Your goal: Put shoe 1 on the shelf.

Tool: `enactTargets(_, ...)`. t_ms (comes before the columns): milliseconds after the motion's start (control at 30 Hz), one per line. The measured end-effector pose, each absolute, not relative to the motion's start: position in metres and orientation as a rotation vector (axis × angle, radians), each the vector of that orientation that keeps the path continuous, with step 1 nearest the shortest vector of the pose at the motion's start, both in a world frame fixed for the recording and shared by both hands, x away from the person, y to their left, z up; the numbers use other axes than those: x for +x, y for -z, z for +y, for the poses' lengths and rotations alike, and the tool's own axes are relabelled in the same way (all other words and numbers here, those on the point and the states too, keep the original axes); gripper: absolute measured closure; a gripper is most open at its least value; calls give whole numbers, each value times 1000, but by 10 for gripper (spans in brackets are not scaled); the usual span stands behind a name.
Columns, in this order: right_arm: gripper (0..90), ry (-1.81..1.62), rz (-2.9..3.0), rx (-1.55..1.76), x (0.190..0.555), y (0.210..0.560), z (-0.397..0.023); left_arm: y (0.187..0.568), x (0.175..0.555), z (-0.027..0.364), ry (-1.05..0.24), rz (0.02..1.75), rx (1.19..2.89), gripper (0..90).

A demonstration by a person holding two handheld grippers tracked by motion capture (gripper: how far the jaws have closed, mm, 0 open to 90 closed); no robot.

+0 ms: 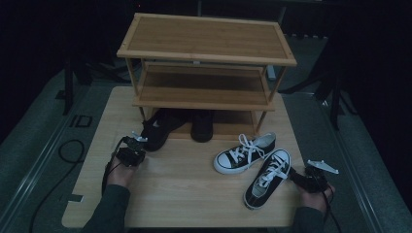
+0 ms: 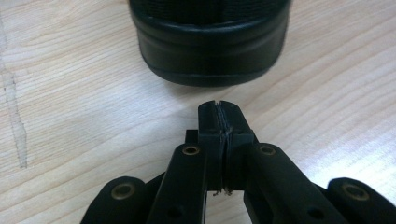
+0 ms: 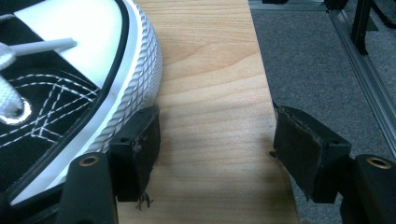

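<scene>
I see my left gripper [image 1: 138, 141] on the left part of the wooden table [image 1: 180, 189], just in front of a black shoe [image 1: 156, 130]. In the left gripper view the 2 jaws press flat against each other with nothing between them, and the rounded black heel [image 2: 210, 56] of this shoe lies right ahead of the tips, close but not touching. The black shoe sits at the front edge of the lowest level of the wooden shoe rack [image 1: 206, 39], partly under it, and a second black shoe [image 1: 202, 125] stands beside it further in.

My right gripper [image 1: 296, 175] is at the right edge of the table. Its jaws stand wide apart and hold nothing. In the right gripper view one jaw is just beside the white ribbed sole of a black-and-white sneaker [image 3: 70, 93]; I cannot tell if it touches. The other jaw hangs over the table edge. A second sneaker [image 1: 245, 153] lies near the first one, more to the middle.
</scene>
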State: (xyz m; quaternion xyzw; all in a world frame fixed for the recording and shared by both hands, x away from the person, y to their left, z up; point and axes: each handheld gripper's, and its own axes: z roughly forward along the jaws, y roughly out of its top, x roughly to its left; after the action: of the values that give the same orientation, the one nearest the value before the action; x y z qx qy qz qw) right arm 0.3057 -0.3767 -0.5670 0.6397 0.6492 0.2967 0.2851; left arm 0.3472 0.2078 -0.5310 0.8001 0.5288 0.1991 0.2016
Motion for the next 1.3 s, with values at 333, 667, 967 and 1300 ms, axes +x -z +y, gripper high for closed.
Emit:
enactTargets(333,314,-794,1736,1711,306,567,-377,533,361,213,-552,1509,2226,880)
enactTargets(667,314,-794,1736,1711,306,567,-377,533,367,200,-542,1452,2251,883)
enactTargets(967,314,-794,1736,1711,306,567,-377,538,368,177,-517,1352,2305,867)
enactTargets(1300,314,-794,1736,1711,306,567,-377,535,374,183,-506,1385,2277,870)
